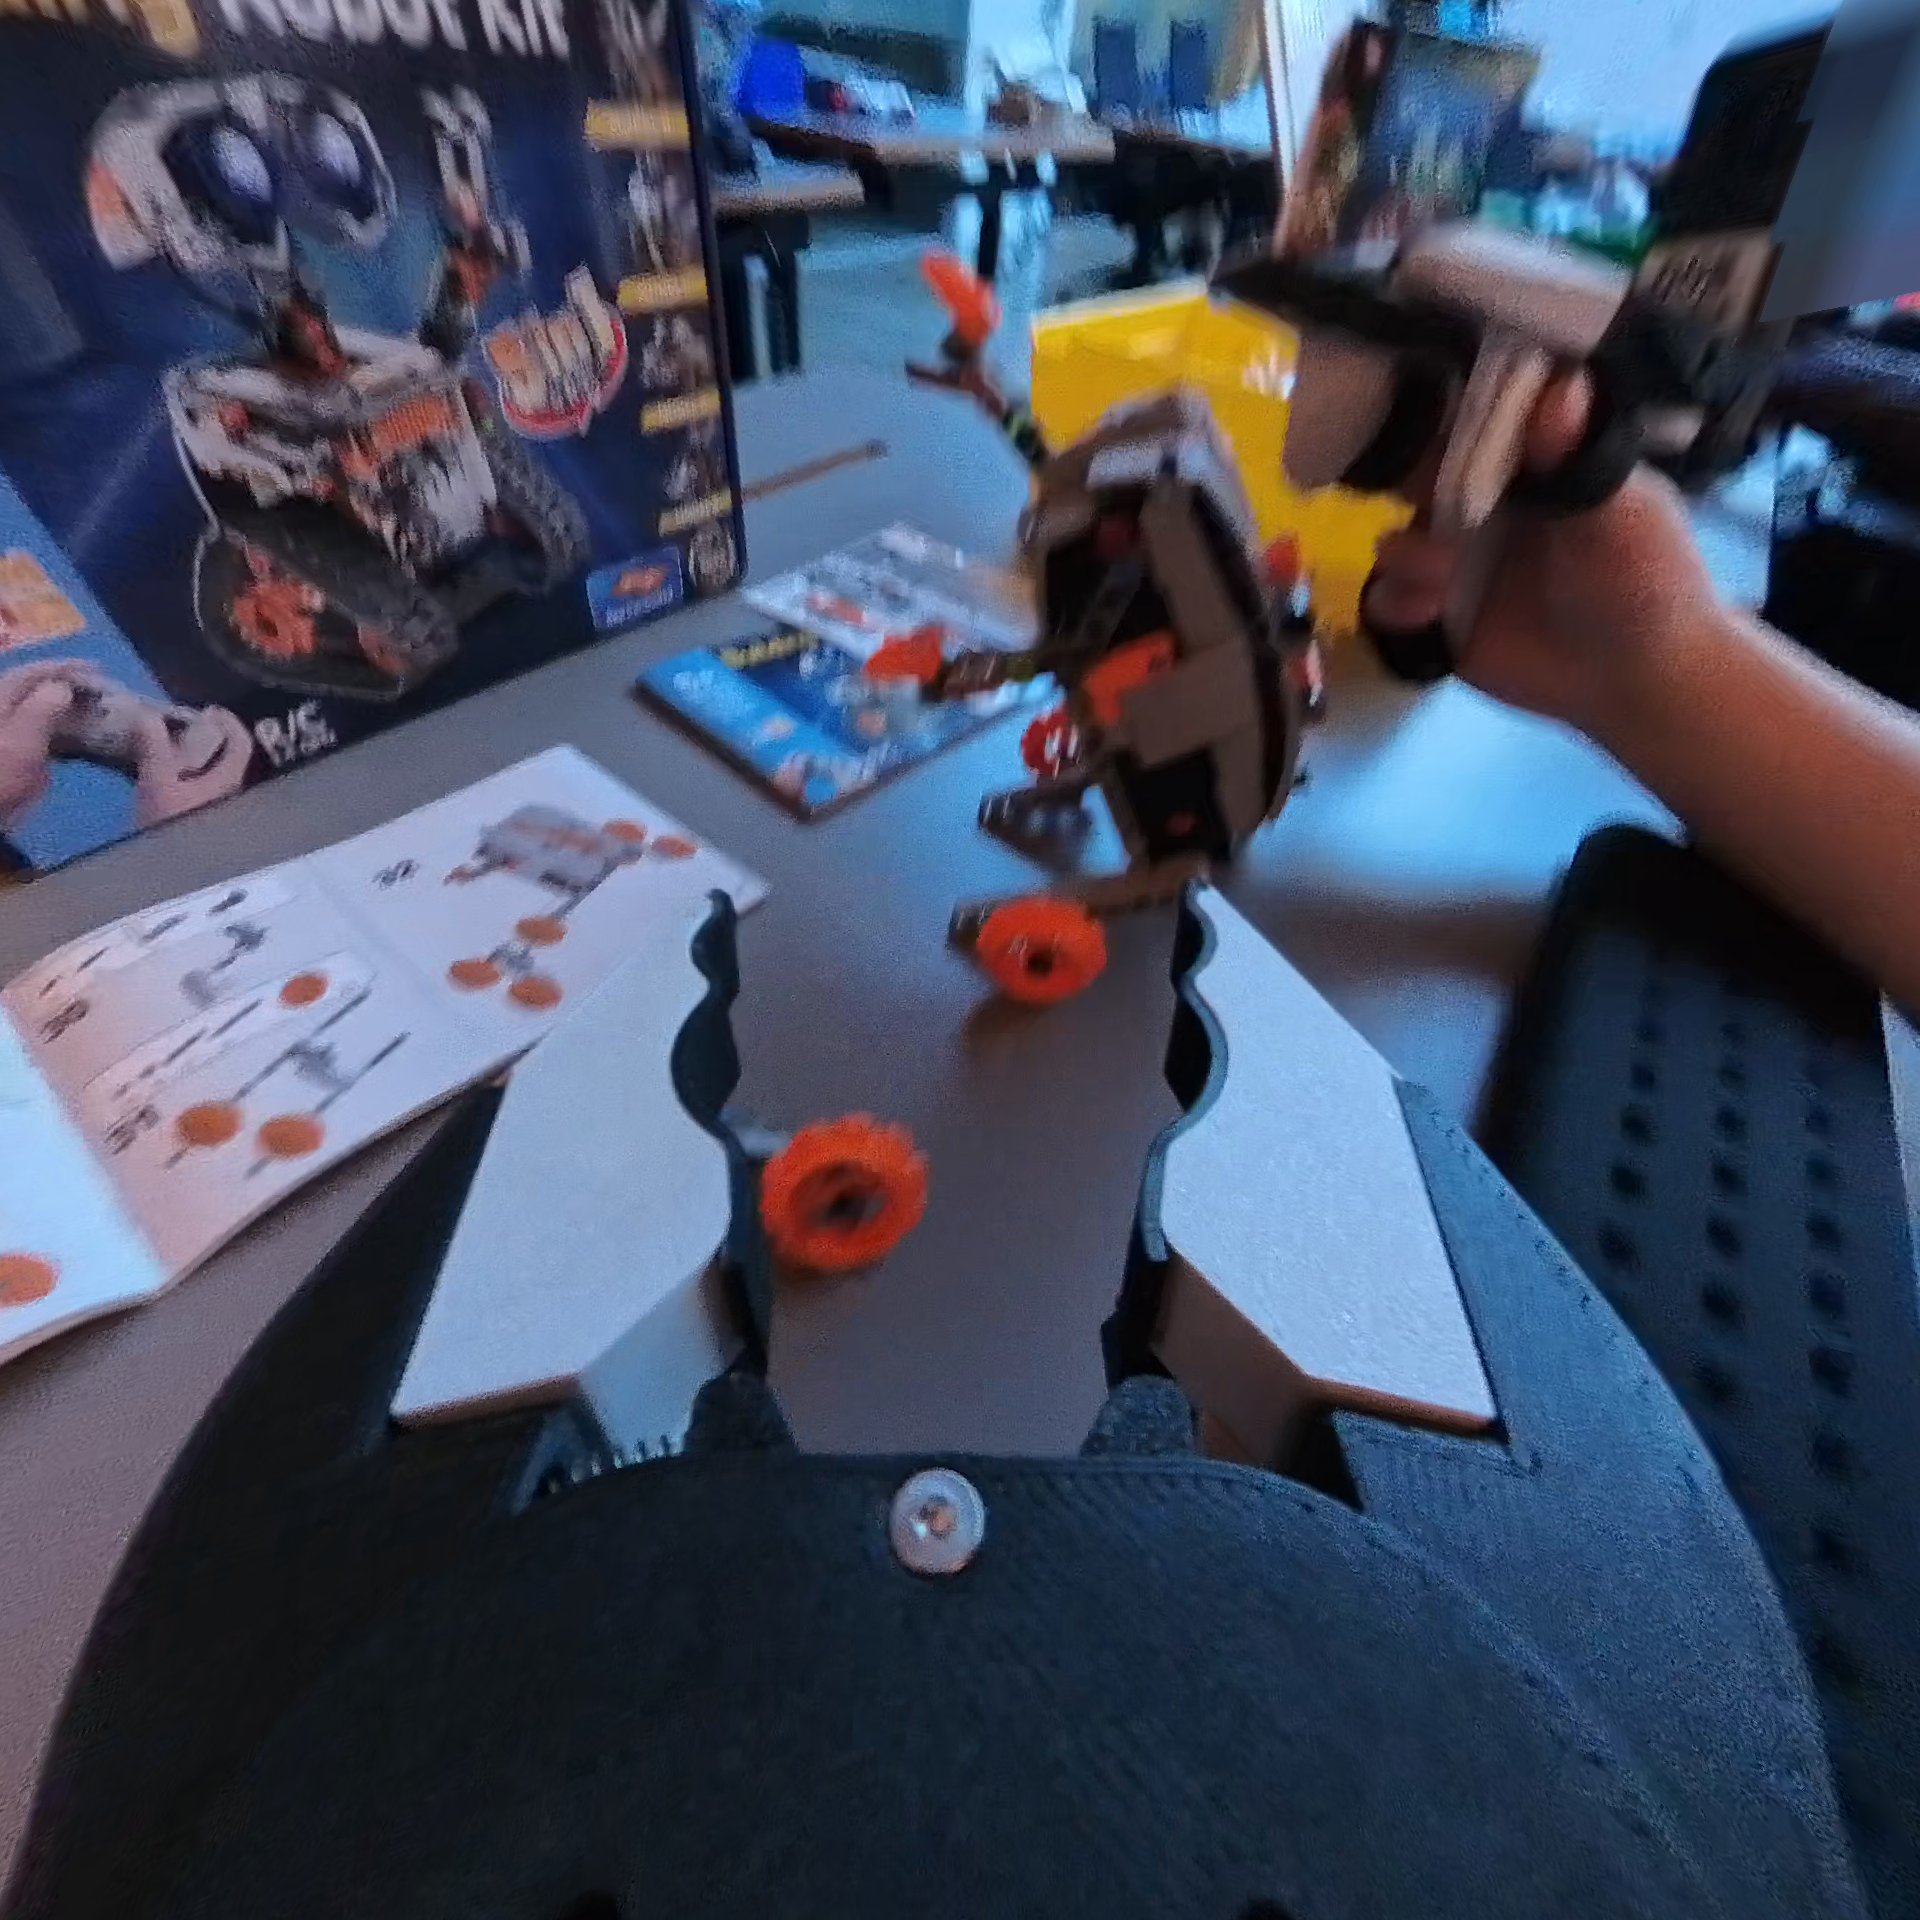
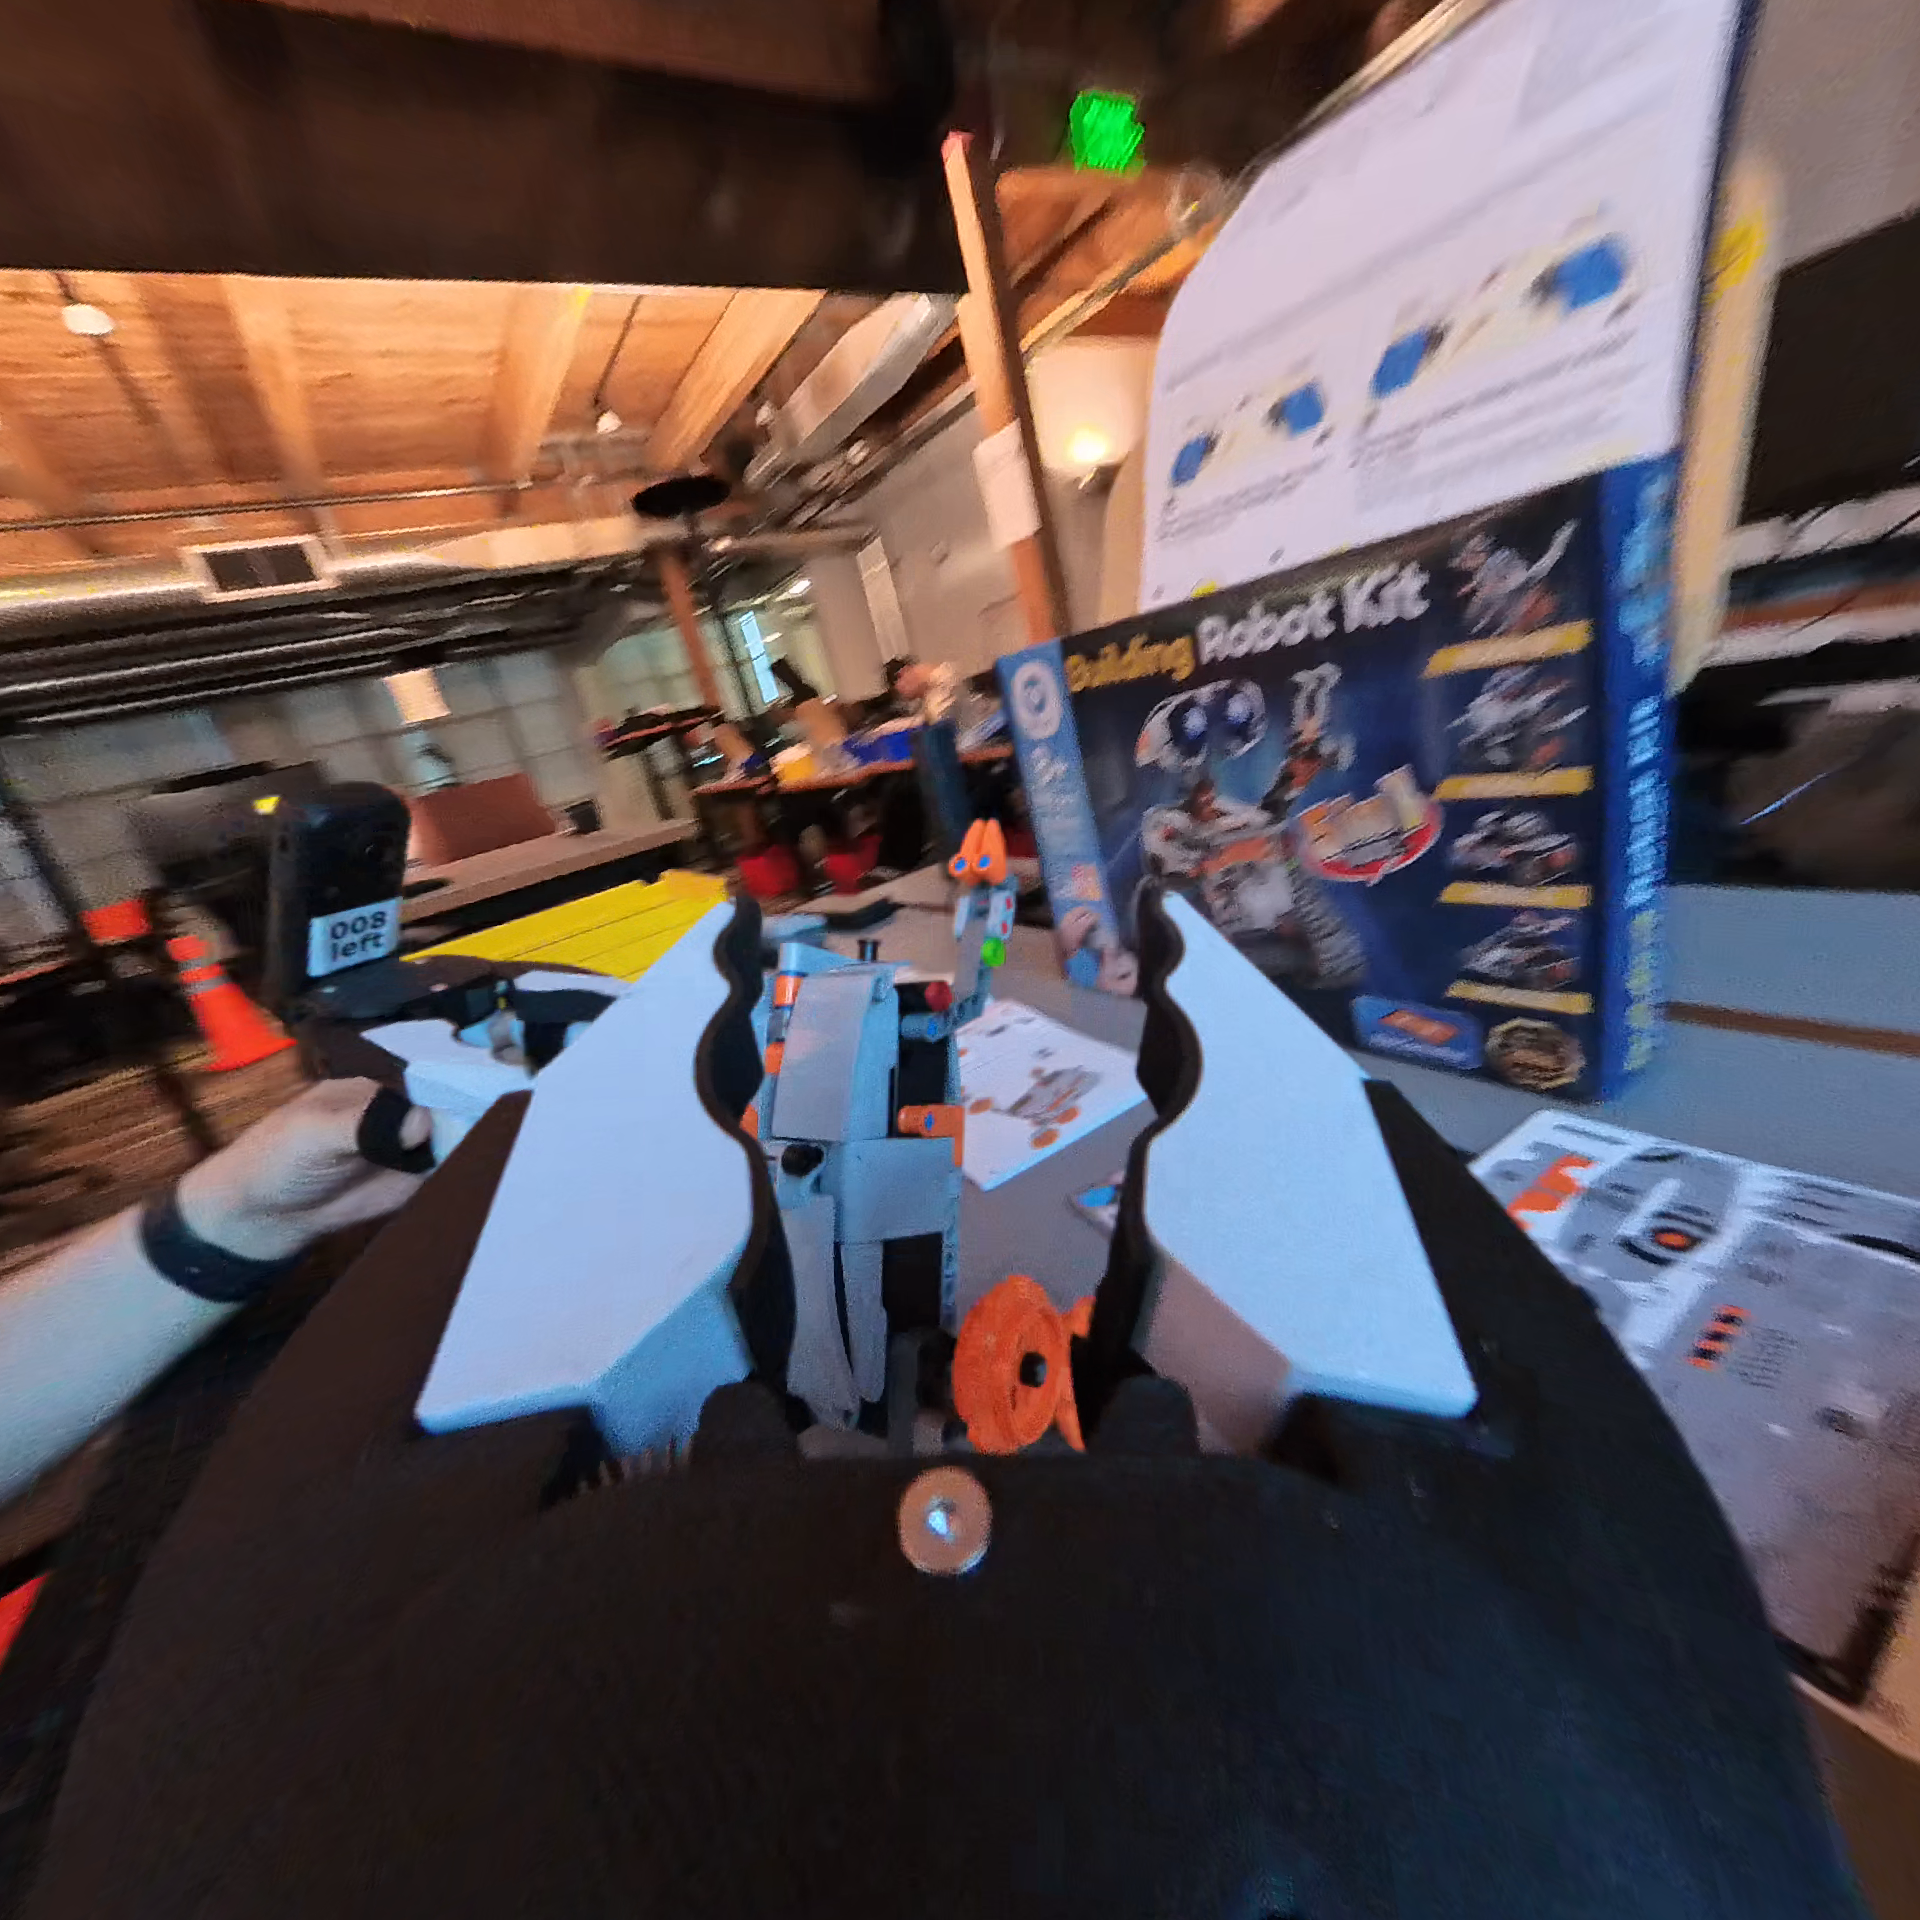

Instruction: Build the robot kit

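My left gripper (image 1: 956,914) is open and empty, low over the dark table (image 1: 935,1299). A loose orange toothed wheel (image 1: 842,1195) on a short dark axle lies on the table between its fingers, next to the left one. My right gripper (image 2: 945,930) is shut on a grey, black and orange brick robot model (image 2: 852,1122) that sits deep between its fingers, with an orange wheel (image 2: 1018,1361) by the right finger. In the left wrist view the model (image 1: 1174,644) hangs tilted just beyond my left fingertips, its lowest orange wheel (image 1: 1039,951) near the table.
A large blue kit box (image 1: 364,364) stands at the back left. An open instruction booklet (image 1: 312,1018) and a blue booklet (image 1: 831,707) lie on the table. A yellow bin (image 1: 1174,395) stands behind the model. A black mesh chair back (image 1: 1714,1195) is at the right.
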